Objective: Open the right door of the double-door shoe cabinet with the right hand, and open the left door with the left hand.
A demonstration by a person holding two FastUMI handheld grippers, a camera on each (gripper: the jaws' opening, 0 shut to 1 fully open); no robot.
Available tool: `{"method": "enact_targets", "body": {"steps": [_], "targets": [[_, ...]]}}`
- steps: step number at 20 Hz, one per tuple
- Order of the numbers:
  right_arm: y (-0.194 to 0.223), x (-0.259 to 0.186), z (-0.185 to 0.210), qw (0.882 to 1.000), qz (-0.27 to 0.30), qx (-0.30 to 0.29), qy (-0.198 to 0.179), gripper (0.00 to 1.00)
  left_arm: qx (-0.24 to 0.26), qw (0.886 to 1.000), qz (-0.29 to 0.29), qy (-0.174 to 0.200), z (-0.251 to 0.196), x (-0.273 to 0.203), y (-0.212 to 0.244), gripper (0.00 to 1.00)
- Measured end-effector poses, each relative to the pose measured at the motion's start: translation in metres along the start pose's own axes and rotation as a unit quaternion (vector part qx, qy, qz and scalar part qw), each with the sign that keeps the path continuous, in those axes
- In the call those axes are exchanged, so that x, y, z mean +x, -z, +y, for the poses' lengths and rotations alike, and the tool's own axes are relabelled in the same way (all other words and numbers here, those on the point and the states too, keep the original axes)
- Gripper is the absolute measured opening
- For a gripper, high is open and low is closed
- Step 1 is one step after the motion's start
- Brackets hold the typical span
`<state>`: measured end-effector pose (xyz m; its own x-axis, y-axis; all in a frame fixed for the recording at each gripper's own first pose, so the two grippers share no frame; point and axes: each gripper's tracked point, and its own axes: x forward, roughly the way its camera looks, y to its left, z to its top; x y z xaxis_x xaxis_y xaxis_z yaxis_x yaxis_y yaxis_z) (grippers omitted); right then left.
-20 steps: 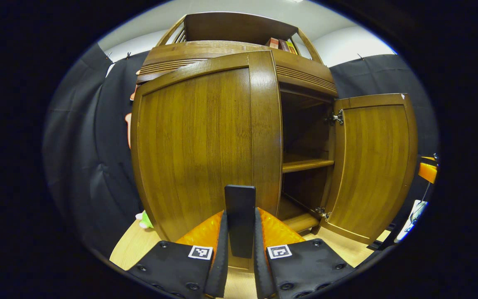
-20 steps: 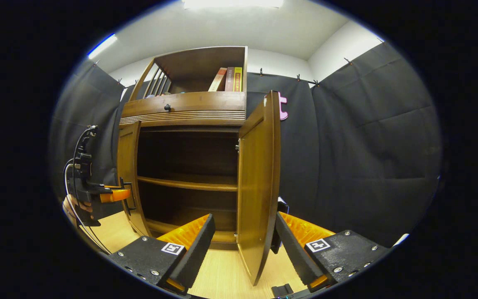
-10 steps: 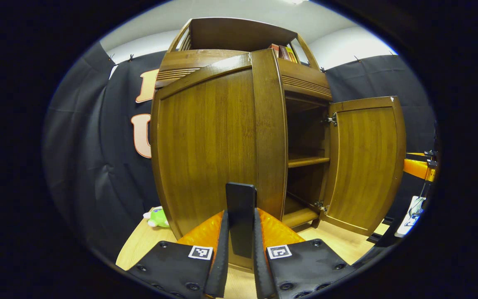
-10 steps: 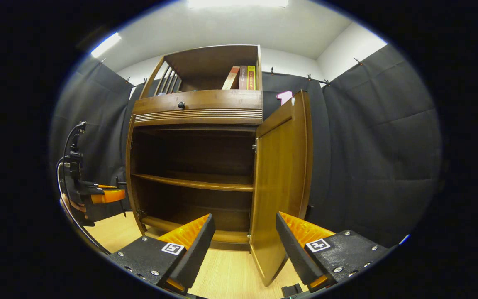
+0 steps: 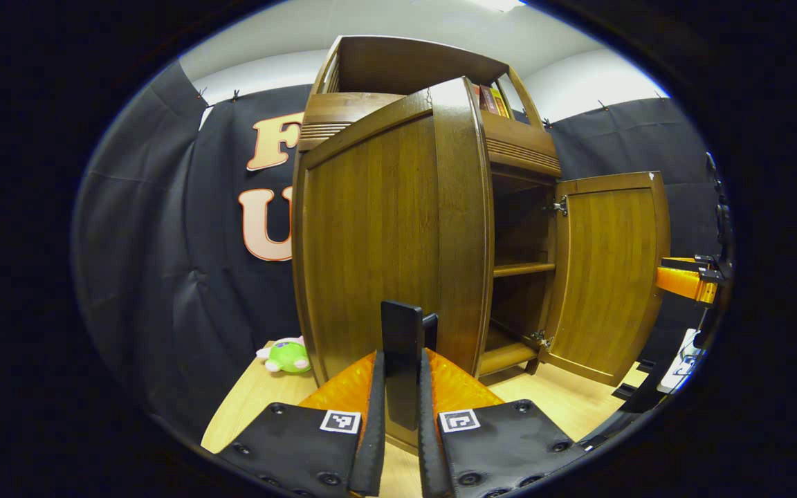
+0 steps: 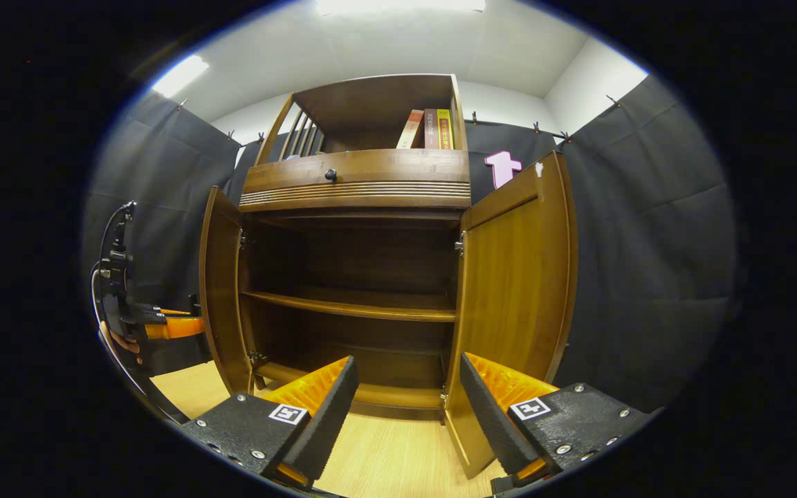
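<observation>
Jaws of the left gripper (image 5: 402, 408) are closed on the dark upright handle (image 5: 402, 363) of the left door (image 5: 378, 242), both fingers pressing its sides, seen in the left gripper view at 6 o'clock. That door stands swung outward, its outer face toward the camera, with a small green plush toy (image 5: 286, 355) on the wooden floor (image 5: 246, 408) at 8 o'clock. Toward 3 o'clock the shoe cabinet (image 5: 509, 228) interior shows a shelf, and the right door (image 5: 609, 270) hangs open on its hinges; beyond it, at the far edge, part of the right gripper (image 5: 682, 283) appears.

In the right gripper view, the left gripper (image 6: 163, 326) and the hand holding it sit at 9 o'clock, beside the left door (image 6: 221, 297). At centre the shoe cabinet (image 6: 357, 187) is open, with one shelf (image 6: 350, 308) across it and books (image 6: 429, 129) in the top compartment at 12 o'clock. The right door (image 6: 516, 277) stands wide open toward 2 o'clock. Jaws of the right gripper (image 6: 405, 408) are spread apart and grip nothing; the door's lower corner lies near the right finger, contact not discernible.
</observation>
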<state>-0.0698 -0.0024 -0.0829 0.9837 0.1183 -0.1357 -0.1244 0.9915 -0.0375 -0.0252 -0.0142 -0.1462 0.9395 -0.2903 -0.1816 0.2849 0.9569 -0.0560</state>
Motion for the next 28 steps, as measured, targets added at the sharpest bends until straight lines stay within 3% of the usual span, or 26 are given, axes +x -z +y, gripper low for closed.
{"method": "enact_targets", "body": {"steps": [6, 19, 20, 21, 28], "targets": [[0.003, 0.007, 0.014, 1.000, 0.000, 0.006, -0.013, 1.00, 0.000, 0.999, -0.005, -0.031, 0.036, -0.026, 0.000, 0.18], [0.006, 0.012, 0.038, 1.000, 0.004, 0.006, -0.029, 1.00, 0.001, 0.997, -0.007, -0.075, 0.091, -0.048, 0.002, 0.18], [0.006, 0.014, 0.038, 1.000, 0.005, 0.007, -0.029, 0.91, -0.001, 0.997, -0.006, -0.076, 0.094, -0.049, 0.002, 0.18], [0.006, 0.016, 0.039, 1.000, 0.005, 0.007, -0.029, 1.00, -0.003, 0.997, -0.007, -0.078, 0.097, -0.049, 0.002, 0.18], [0.008, 0.017, 0.039, 1.000, 0.007, 0.009, -0.026, 1.00, -0.004, 0.995, -0.010, -0.096, 0.115, -0.060, -0.002, 0.15]]}}
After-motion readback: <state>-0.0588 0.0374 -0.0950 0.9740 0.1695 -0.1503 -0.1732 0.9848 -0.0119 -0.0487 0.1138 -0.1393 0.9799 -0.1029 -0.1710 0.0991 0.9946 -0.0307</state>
